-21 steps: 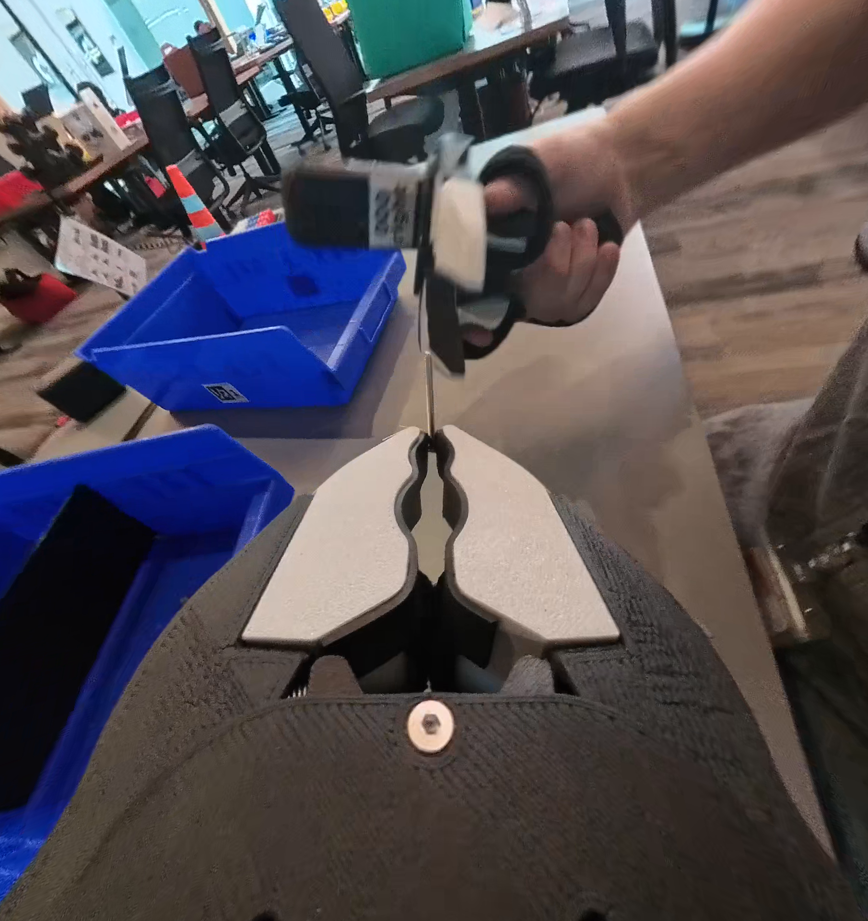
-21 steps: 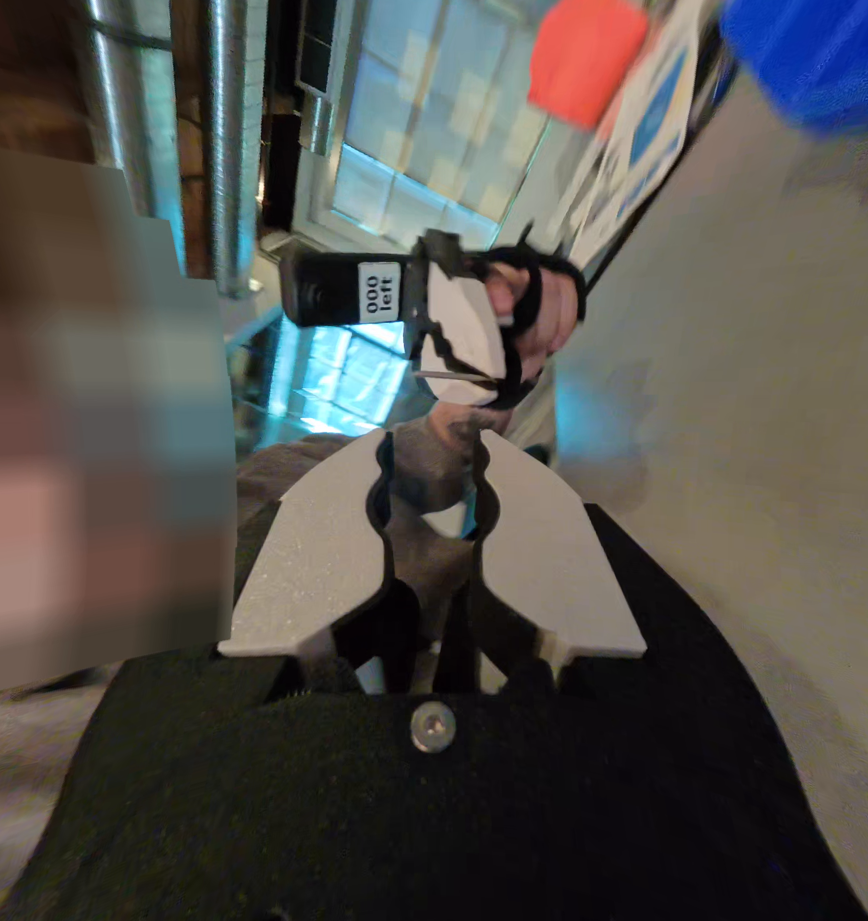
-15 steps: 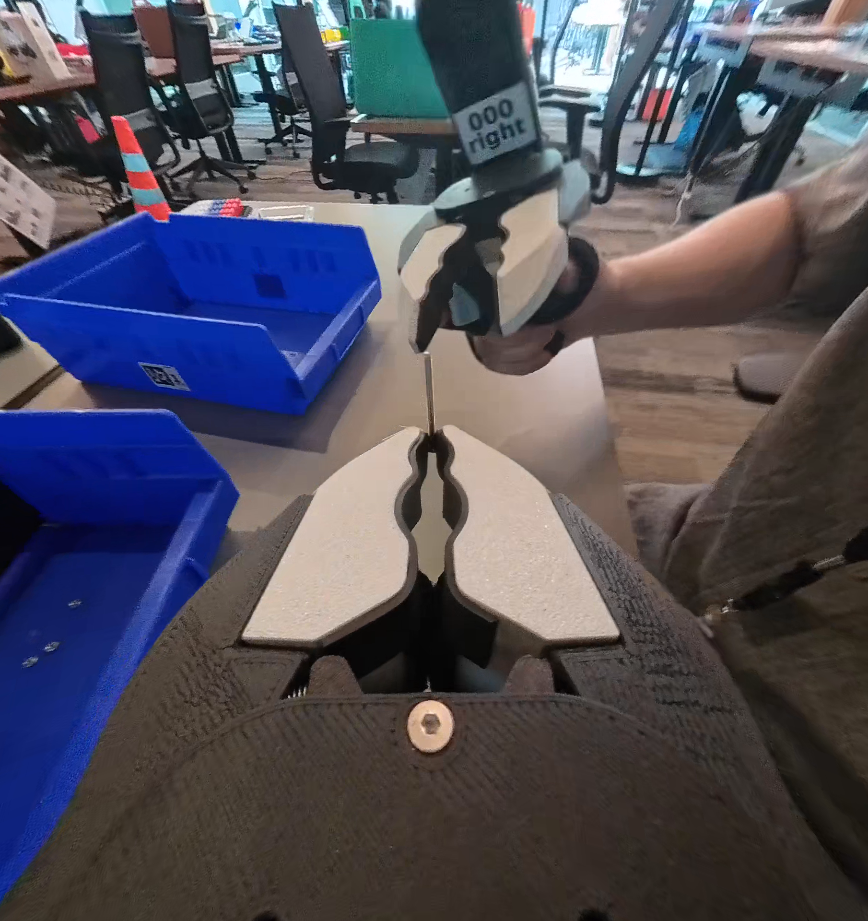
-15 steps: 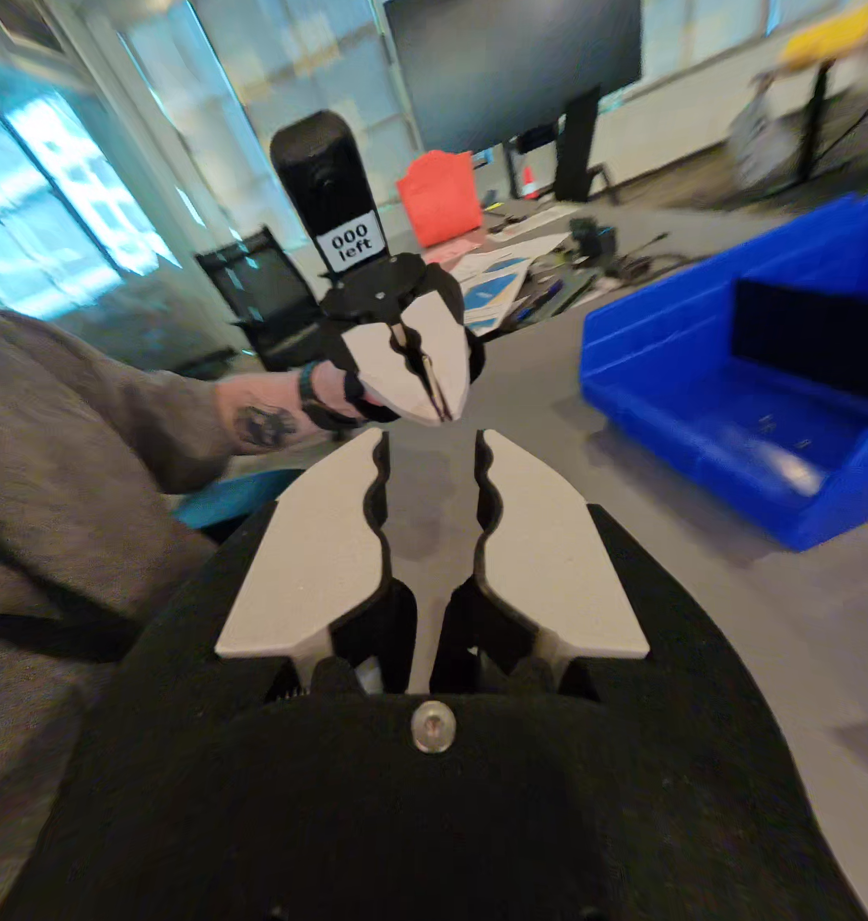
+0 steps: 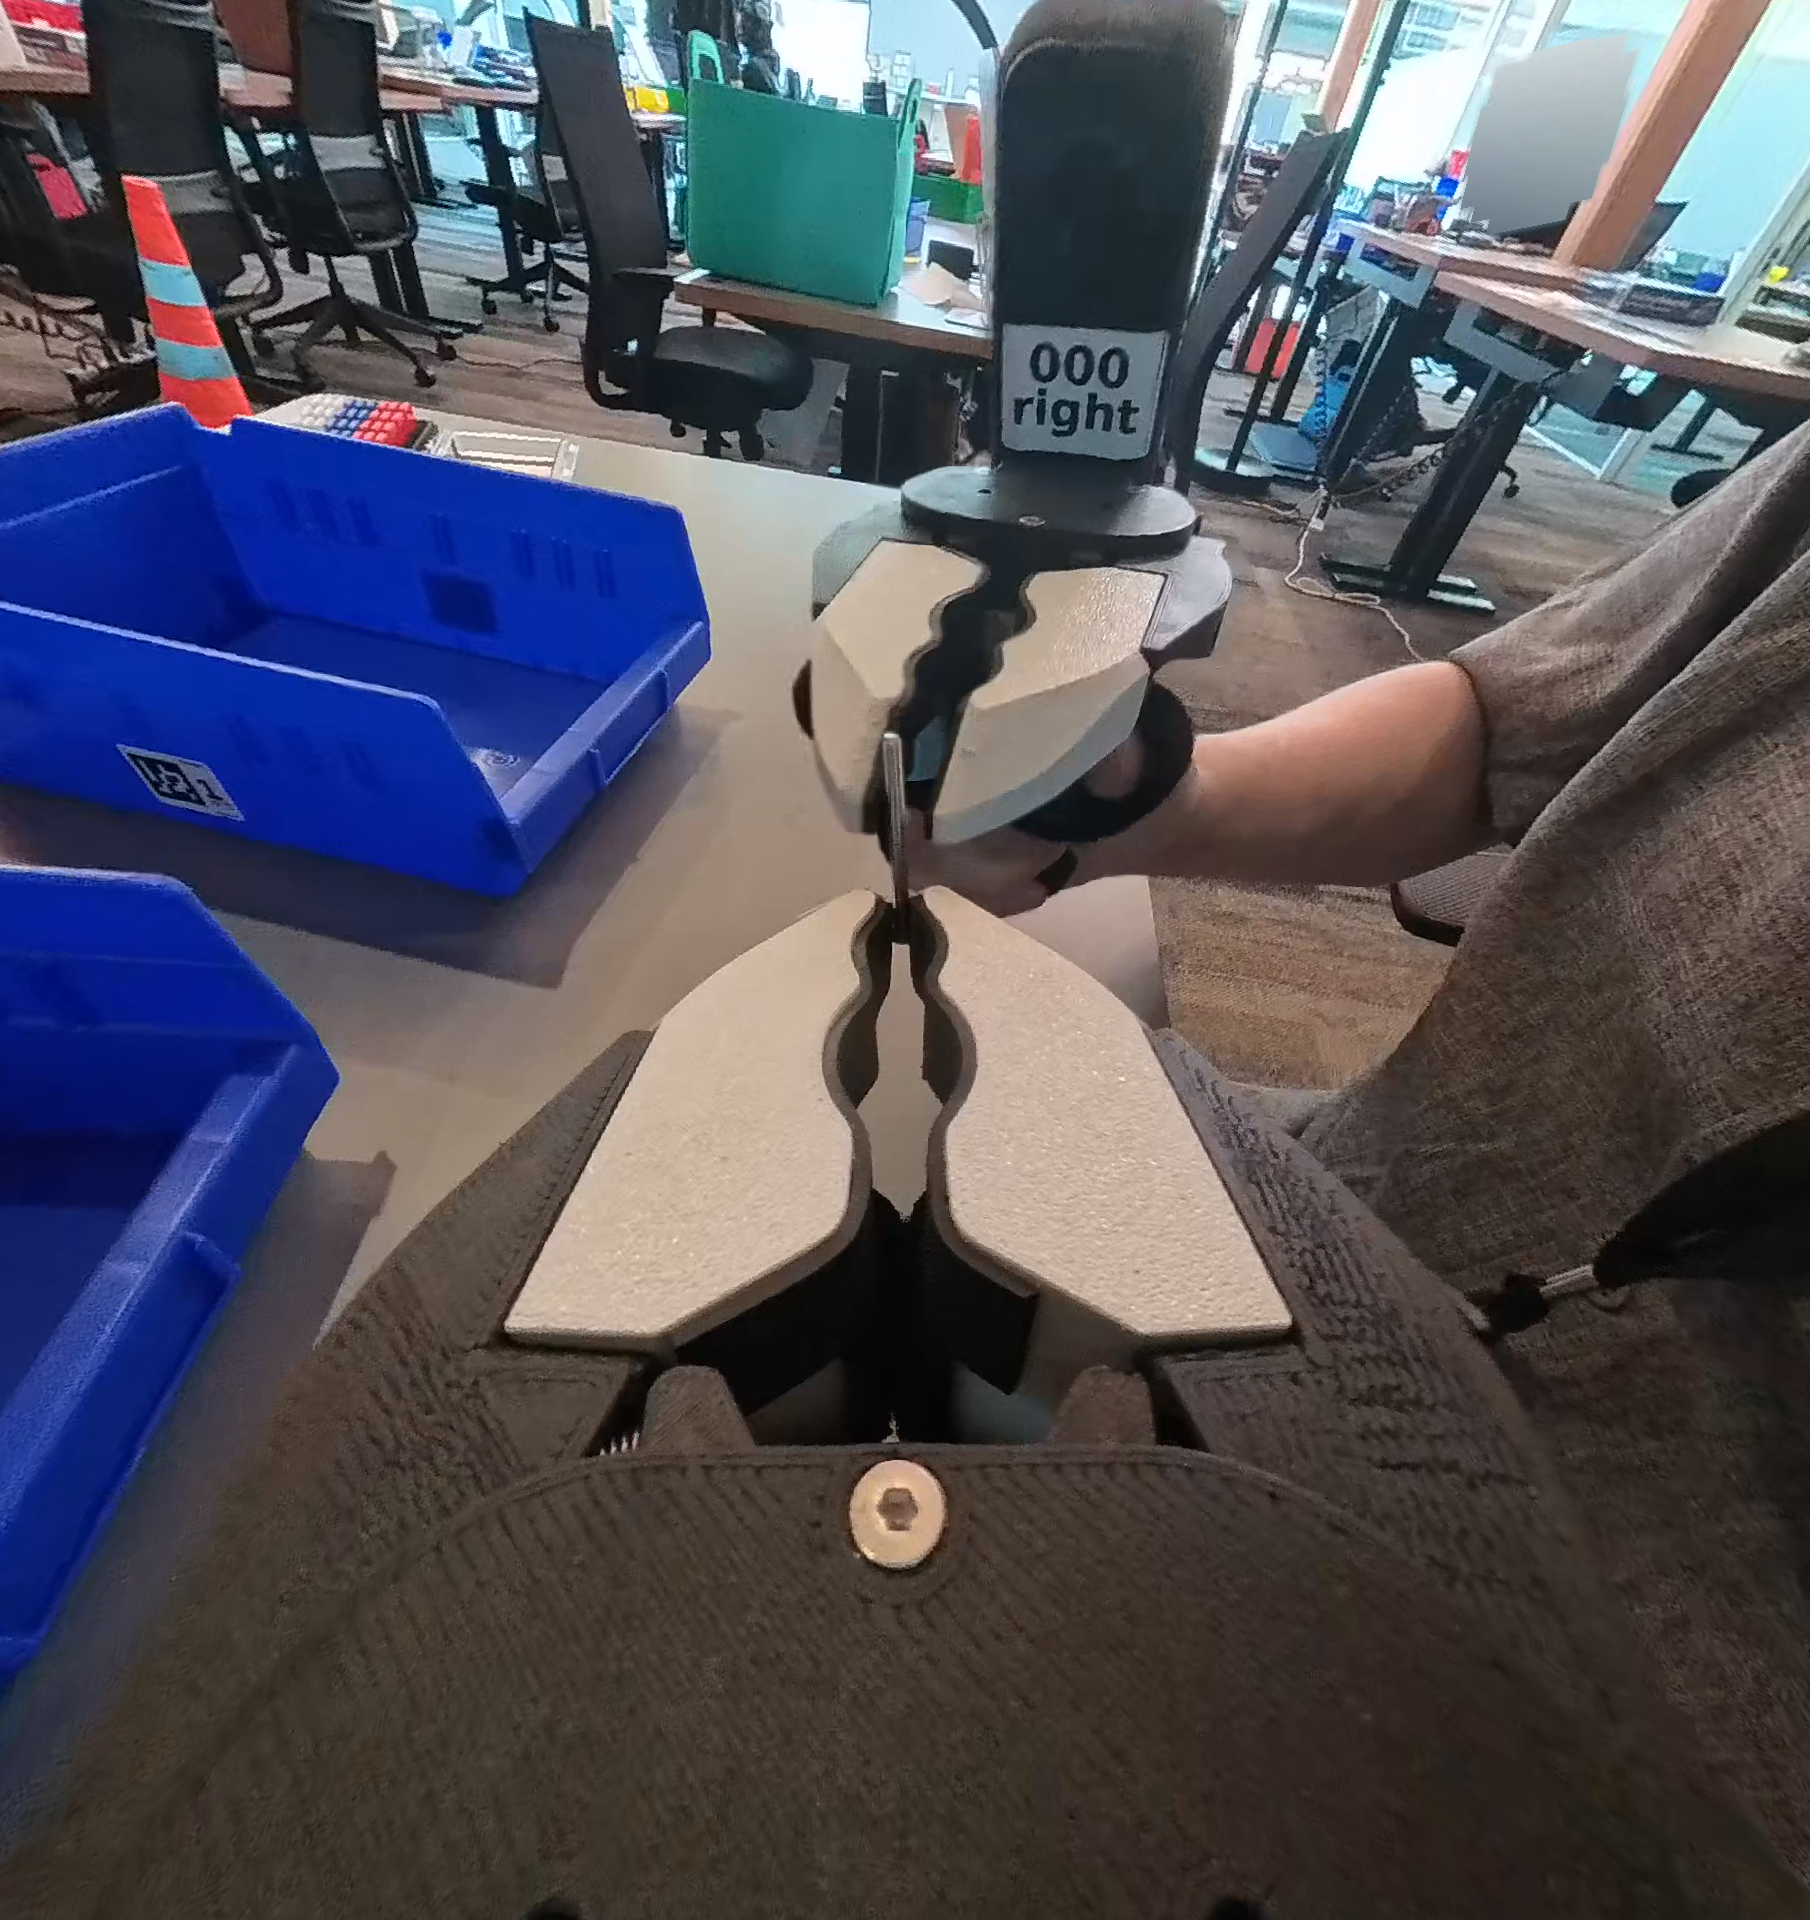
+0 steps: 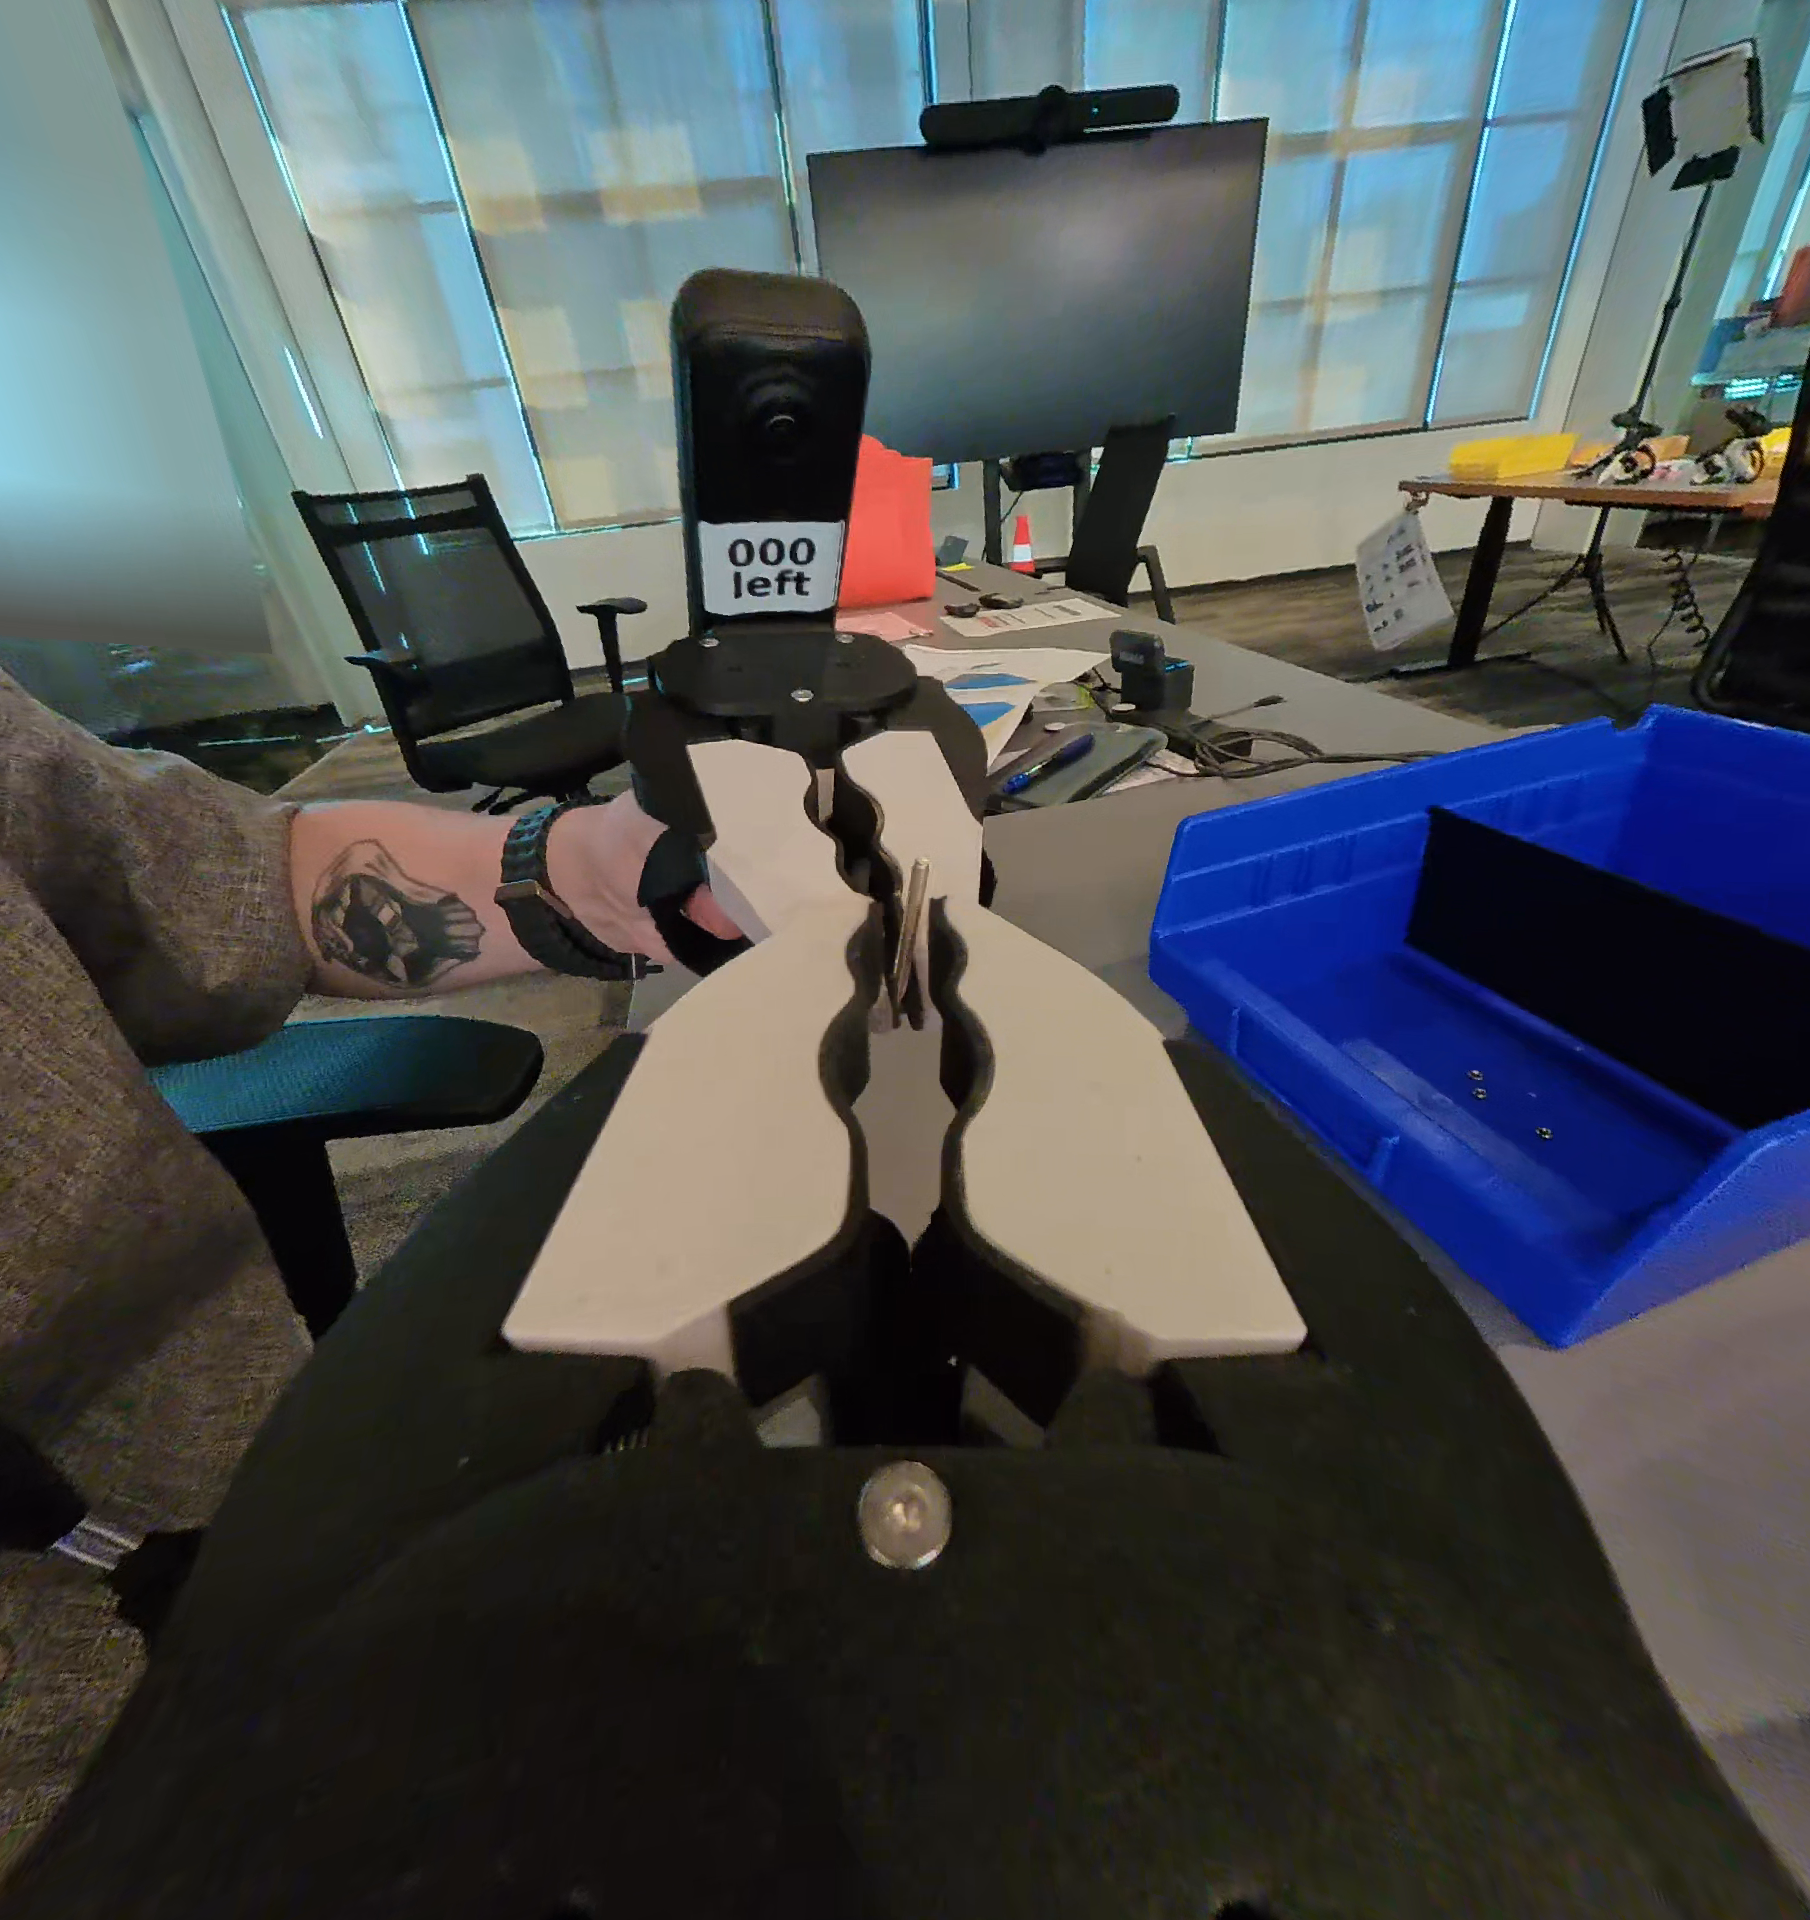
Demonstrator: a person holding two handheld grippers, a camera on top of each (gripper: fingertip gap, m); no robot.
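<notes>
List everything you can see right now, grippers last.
Rod: 1, silver, between both grippers' fingertips.
Bins: 2, blue, on the table, left of the left gripper.
Screws: 3, small, in one bin.
Table: 1, grey.
Cone: 1, orange, beyond the far bin.
Monitor: 1, black, by the windows.
Left gripper: 1, shut on the rod.
Right gripper: 1, open around the rod's other end.

Two claws: the left (image 5: 899, 920) and the right (image 6: 906, 925). One metal pin (image 5: 893, 821). Two blue bins (image 5: 298, 644) on one grey desk (image 5: 735, 831). Three tiny screws (image 6: 1483, 1093) in the near bin. One orange cone (image 5: 176, 301), one green bag (image 5: 792, 203), one monitor (image 6: 1036, 286).
</notes>
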